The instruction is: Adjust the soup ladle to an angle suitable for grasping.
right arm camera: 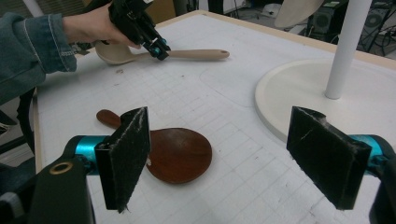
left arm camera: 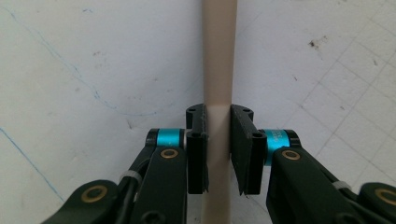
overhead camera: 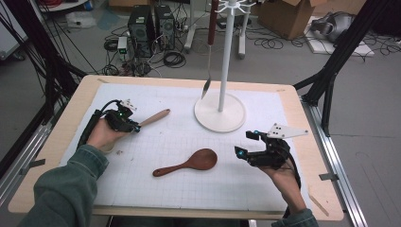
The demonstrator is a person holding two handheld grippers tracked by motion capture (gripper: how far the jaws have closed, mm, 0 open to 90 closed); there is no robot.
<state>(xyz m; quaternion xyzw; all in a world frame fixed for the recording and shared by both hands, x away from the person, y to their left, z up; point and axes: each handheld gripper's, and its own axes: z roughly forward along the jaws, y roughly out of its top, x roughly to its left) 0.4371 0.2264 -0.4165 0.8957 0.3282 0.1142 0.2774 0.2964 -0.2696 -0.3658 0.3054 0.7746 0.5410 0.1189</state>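
1. Between the jaws of my left gripper (left arm camera: 218, 154) sits the handle of the pale wooden spoon (left arm camera: 218, 70), both pads pressed onto it; the spoon lies flat on the white mat (overhead camera: 156, 137), its bowl back under my hand.
2. I judge this the grasp step: the pinch is made, the lift not yet begun.
3. Next comes a clean lift, then, I guess, a carry ahead and to my right toward the white rack (overhead camera: 222, 66), where a long utensil (overhead camera: 210, 52) already hangs.
4. Over on the other side, my right gripper (right arm camera: 229, 158) hovers with jaws spread wide, holding nothing.
5. Just ahead of it lies the dark wooden spoon (right arm camera: 175, 154), well apart from my pale one and off the path.
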